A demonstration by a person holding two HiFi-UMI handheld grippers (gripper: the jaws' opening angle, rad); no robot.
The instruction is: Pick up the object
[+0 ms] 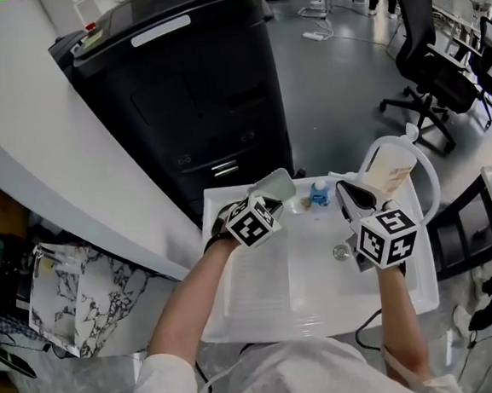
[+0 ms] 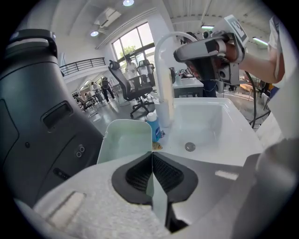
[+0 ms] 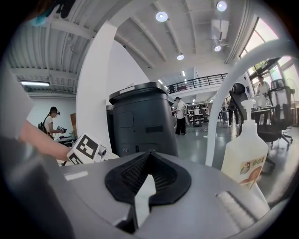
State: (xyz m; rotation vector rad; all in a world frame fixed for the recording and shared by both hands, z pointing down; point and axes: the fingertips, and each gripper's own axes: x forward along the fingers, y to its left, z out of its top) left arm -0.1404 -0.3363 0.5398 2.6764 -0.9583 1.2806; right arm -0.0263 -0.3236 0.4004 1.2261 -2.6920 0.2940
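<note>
One pale green tub, wall pinched by left hand-held gripper

Container: pale mint green, plain, no print.
Left gripper and right gripper: grey bodies; black pads with a fine ribbed texture.
Marker cubes: white faces, each with a black square-block pattern.
Sink: white; drain silver-grey.
Faucet: white.
Small bottle: blue cap, blue label.
Spray bottle: off-white body; label printed in orange and brown.
Machine behind the sink: black, with one white strip on its top.
Floor: grey, glossy.
Office chairs: black.
Slab at the left: white with dark marble veining.
Sleeve: white.
</note>
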